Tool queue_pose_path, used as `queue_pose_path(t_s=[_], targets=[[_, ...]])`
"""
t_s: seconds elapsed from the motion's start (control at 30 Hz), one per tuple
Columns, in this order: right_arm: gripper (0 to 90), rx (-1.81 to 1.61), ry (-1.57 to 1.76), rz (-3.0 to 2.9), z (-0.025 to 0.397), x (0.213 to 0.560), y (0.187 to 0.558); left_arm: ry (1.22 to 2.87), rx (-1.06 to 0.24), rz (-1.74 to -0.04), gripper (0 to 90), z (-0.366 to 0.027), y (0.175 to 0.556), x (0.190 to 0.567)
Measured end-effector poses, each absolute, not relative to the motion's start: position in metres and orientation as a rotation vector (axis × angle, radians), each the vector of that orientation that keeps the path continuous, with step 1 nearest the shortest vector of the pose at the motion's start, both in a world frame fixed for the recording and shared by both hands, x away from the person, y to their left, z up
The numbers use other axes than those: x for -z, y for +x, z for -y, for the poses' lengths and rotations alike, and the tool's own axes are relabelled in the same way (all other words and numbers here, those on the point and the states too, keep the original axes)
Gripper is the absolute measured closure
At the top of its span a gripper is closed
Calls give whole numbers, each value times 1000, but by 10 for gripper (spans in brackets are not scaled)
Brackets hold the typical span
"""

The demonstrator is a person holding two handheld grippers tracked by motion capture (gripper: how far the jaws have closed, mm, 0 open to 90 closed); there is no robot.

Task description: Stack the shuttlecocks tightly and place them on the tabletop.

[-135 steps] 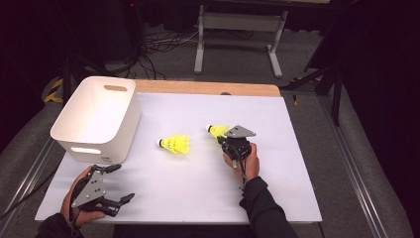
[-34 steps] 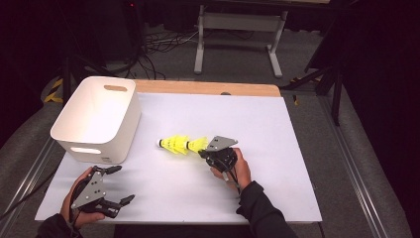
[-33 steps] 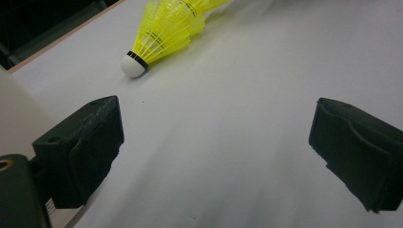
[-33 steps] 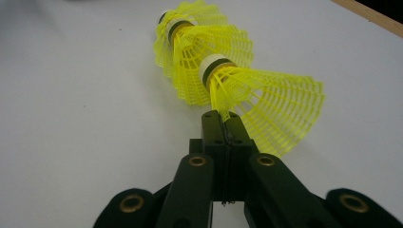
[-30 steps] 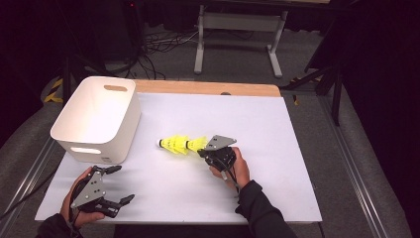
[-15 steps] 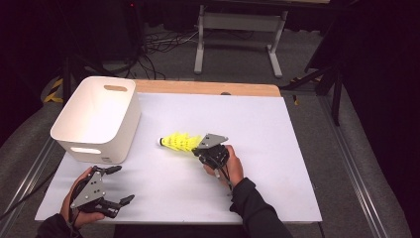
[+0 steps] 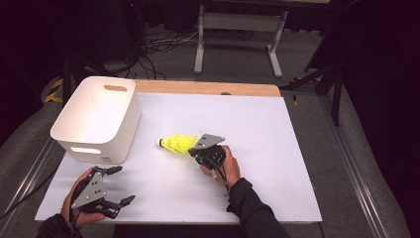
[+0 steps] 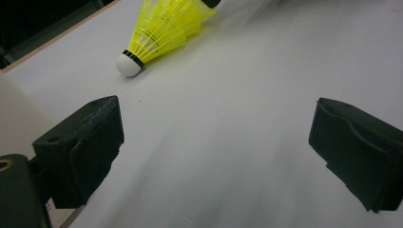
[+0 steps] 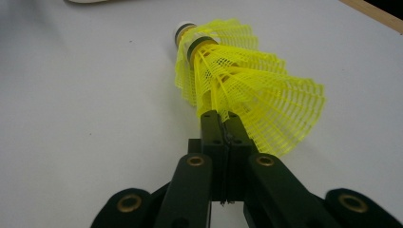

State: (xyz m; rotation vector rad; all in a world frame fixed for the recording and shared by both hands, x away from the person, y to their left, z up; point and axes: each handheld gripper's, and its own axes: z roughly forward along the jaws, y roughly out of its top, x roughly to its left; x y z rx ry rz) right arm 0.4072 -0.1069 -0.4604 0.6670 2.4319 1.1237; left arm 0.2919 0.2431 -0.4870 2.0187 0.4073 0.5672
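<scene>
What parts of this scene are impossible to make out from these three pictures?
- High view: the rear of the yellow shuttlecocks is covered by the right gripper, so the grip itself is hidden.
- Right gripper view: two nested skirts show; whether the shut jaws pinch one or both is unclear.
- Left gripper view: the top edge cuts off the shuttlecock skirts.
- High view: the near inner wall of the white bin is hidden by its own rim.

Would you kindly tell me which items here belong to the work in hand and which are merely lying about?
In the job:
- two nested yellow shuttlecocks
- right gripper, shut on the rear shuttlecock's skirt
- white bin, the likely destination

Just about:
- left gripper, open and idle
- metal stand behind the table
- floor cables
</scene>
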Motion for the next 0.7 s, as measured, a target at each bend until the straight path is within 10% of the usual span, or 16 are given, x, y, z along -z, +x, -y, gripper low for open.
queue_pose_path(t_s=[0.7], targets=[[694,-1051,737,-2460,103,469,409,2016,-576,-400,53,-243,290,486]])
